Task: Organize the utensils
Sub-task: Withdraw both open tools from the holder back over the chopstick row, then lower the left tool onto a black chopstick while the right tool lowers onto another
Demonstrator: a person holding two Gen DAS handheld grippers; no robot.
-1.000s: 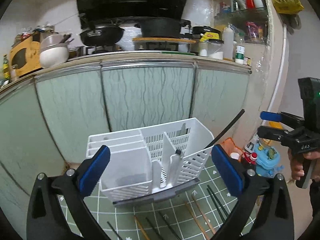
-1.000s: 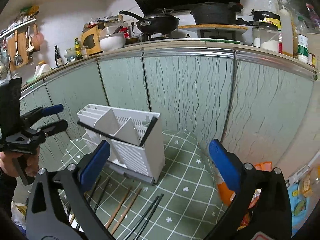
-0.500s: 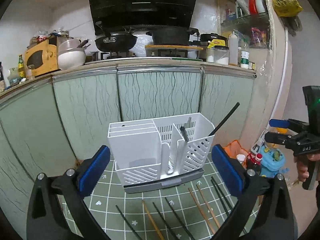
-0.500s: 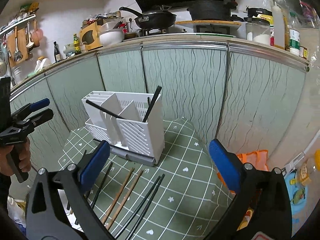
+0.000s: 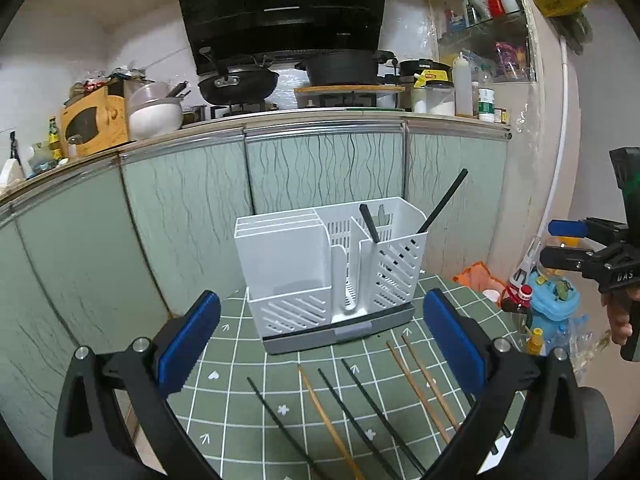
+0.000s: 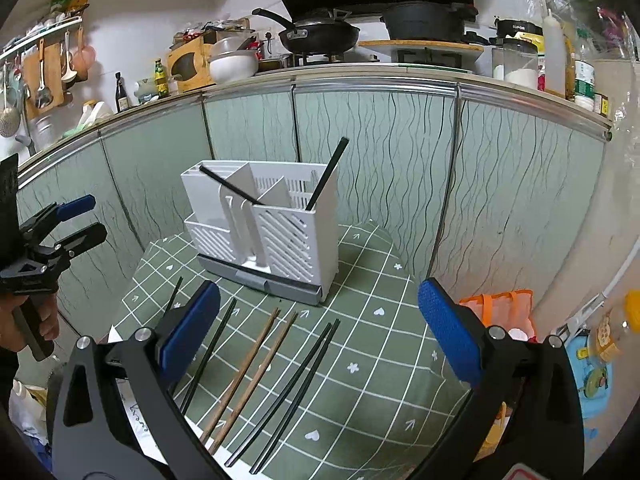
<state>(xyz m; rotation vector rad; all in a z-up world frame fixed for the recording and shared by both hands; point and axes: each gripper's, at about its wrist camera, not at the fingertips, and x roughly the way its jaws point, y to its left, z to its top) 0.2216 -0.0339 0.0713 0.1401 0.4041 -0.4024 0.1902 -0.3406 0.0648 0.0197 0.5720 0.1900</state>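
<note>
Basically, white holder [image 5: 332, 268] sat ahead of both grippers, light rigid plastic. Loose chopsticks [image 6: 256, 364] lay just below, thin, stiff, likely slippery; pinch mid-shaft. Left gripper [image 5: 320, 336] and right gripper [image 6: 320, 328] gaped wide, empty.

Chopsticks [image 6: 248, 364] before white caddy [image 6: 280, 224]

The utensil holder [image 5: 332, 276] stands on the mat [image 5: 240, 356], which covers the table, with the cabinet doors [image 5: 324, 168] behind it. Two chopsticks [image 5: 440, 204] lean in its right compartment. More chopsticks [image 5: 424, 388] lie on the mat before it, well apart from its base.
</note>
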